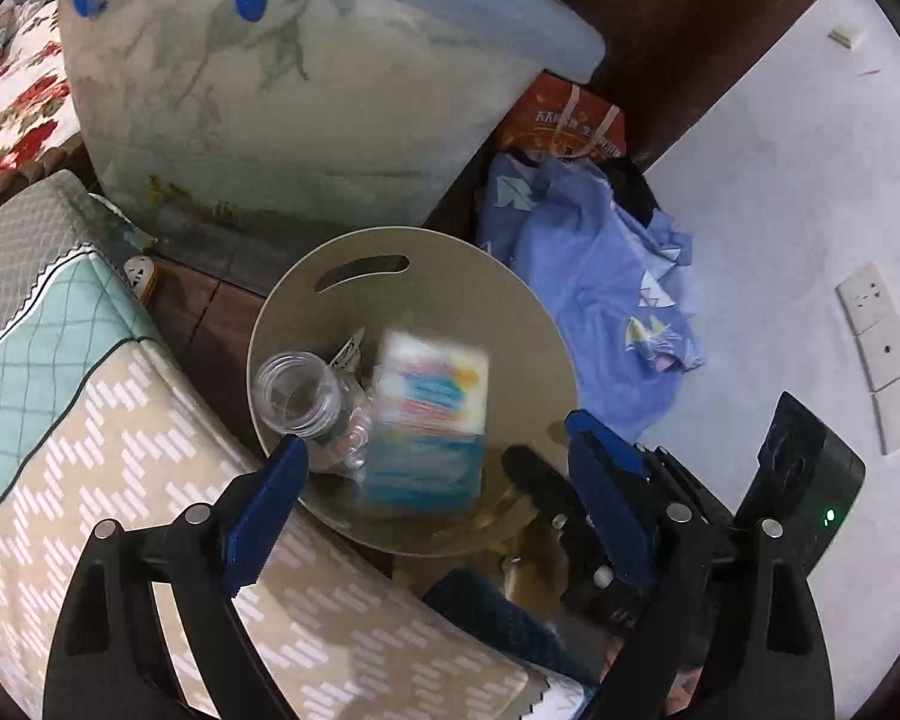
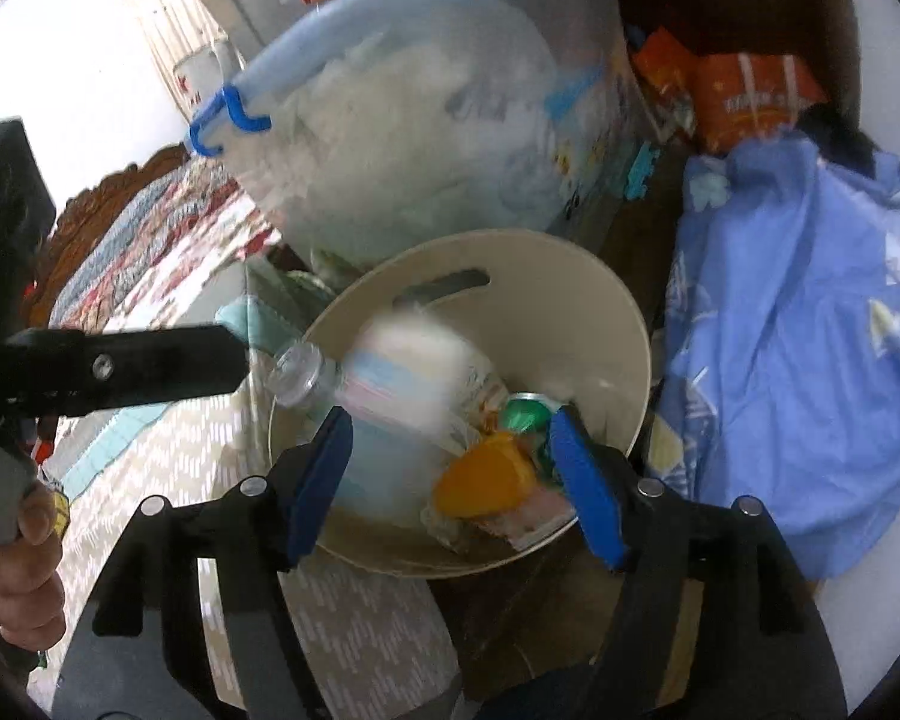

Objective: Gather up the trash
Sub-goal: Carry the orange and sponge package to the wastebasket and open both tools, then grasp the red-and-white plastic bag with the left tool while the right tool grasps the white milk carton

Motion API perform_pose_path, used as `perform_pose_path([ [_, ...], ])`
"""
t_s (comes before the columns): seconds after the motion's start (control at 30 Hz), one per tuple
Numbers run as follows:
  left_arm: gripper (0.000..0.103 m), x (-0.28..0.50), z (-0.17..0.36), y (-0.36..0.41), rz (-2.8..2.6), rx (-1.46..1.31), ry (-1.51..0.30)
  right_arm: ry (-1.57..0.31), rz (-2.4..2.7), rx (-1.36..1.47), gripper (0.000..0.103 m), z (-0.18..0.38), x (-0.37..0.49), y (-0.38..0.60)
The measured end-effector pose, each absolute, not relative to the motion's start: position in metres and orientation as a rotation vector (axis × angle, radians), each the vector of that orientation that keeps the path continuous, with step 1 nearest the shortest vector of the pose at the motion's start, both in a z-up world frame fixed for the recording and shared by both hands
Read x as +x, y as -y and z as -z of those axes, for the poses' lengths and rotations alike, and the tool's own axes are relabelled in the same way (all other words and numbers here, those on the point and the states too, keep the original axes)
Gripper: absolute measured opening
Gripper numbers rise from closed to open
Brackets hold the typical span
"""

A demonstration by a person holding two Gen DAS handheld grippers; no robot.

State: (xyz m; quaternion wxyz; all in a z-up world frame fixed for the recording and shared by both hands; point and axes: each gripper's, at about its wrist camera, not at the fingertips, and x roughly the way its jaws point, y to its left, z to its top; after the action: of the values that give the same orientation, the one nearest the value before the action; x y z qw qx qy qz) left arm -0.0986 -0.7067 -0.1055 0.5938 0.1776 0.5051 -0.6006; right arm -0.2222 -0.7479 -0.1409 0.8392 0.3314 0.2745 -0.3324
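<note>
A round beige bin point(image 1: 360, 243) with a handle slot sits below both grippers. It holds a clear plastic bottle point(image 1: 297, 390) lying against the left rim and a blurred white, blue and red packet point(image 1: 429, 420). My left gripper point(image 1: 438, 438) hangs over the bin, open, its blue pads apart from the packet. In the right wrist view the bin point(image 2: 570, 276) also shows the bottle point(image 2: 300, 369), the blurred packet point(image 2: 414, 372), an orange piece point(image 2: 486, 480) and green foil point(image 2: 525, 414). My right gripper point(image 2: 450, 420) is open above them, and nothing is pressed between its pads.
A large translucent storage box point(image 1: 306, 108) with blue clips stands right behind the bin. A blue cloth point(image 1: 606, 276) and an orange bag point(image 1: 570, 120) lie to the right. A patterned cover point(image 1: 90, 420) borders the left. A hand point(image 2: 24, 540) holds the left gripper's handle.
</note>
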Motion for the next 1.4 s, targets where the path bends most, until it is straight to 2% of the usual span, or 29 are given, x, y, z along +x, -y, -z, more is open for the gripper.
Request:
perform_pose_path([
  [0.2, 0.083, -0.082, 0.08, 0.653, 1.403, 0.34, -1.132, -0.513, 0.695, 0.747, 0.069, 0.128, -0.235, 0.731],
  [0.37, 0.083, -0.054, 0.049, 0.558, 1.398, 0.284, -1.065, -0.481, 0.643, 0.759, 0.069, 0.113, -0.233, 0.702],
  [0.6, 0.084, 0.025, 0.013, 0.364, 1.11, 0.222, -0.922, -0.464, 0.513, 0.752, 0.067, 0.096, -0.202, 0.645],
  [0.83, 0.084, 0.104, -0.001, 0.172, 0.711, 0.079, -0.912, -0.552, 0.36, 0.711, 0.066, 0.093, -0.132, 0.581],
  [0.97, 0.084, 0.131, 0.005, 0.104, 0.59, -0.026, -0.922, -0.616, 0.256, 0.651, 0.066, 0.086, -0.079, 0.532],
  [1.1, 0.084, 0.149, 0.026, 0.085, 0.567, -0.05, -0.948, -0.682, 0.156, 0.638, 0.068, 0.082, -0.028, 0.49],
  [1.27, 0.087, 0.169, 0.068, 0.113, 0.604, -0.027, -1.013, -0.751, 0.064, 0.65, 0.068, 0.079, 0.037, 0.448],
  [1.4, 0.089, 0.187, 0.1, 0.146, 0.606, 0.028, -1.046, -0.796, 0.039, 0.656, 0.076, 0.075, 0.095, 0.423],
])
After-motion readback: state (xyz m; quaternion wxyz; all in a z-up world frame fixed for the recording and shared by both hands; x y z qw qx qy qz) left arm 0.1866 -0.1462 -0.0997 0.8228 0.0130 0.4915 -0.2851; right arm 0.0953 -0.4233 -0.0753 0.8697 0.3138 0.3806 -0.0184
